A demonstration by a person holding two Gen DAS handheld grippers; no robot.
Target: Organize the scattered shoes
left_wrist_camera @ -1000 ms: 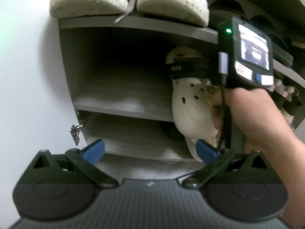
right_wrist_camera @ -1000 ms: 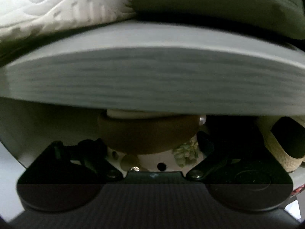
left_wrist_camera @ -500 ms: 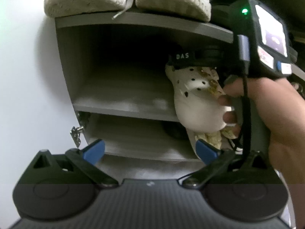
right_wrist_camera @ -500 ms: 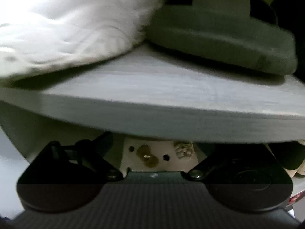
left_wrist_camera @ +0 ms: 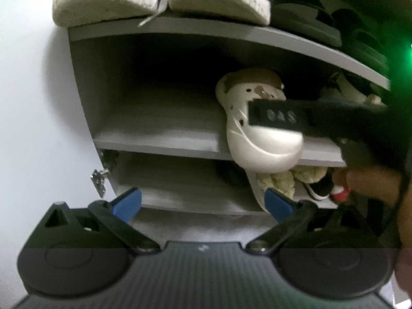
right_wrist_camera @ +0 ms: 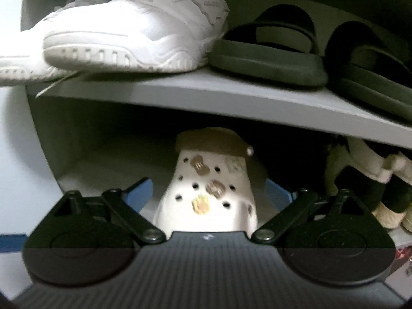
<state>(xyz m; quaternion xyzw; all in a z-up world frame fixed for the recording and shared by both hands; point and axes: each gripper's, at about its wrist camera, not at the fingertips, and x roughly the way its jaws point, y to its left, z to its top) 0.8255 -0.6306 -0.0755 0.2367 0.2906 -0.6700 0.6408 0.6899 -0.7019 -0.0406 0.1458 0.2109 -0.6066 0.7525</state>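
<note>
You are facing a grey shelf unit [left_wrist_camera: 159, 143] that stands against a pale wall [left_wrist_camera: 33, 103]. Look low on its left edge and you find a small metal hinge [left_wrist_camera: 99, 181] hanging loose. A green light [left_wrist_camera: 408, 51] glows at the right border.

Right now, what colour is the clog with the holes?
White clog, with brown and yellow charms; the right wrist view shows it best.

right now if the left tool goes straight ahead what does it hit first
Probably the lower shelf of the grey rack: the open left tool points at its bare stretch, left of the white clog. Depth is unclear.
</note>
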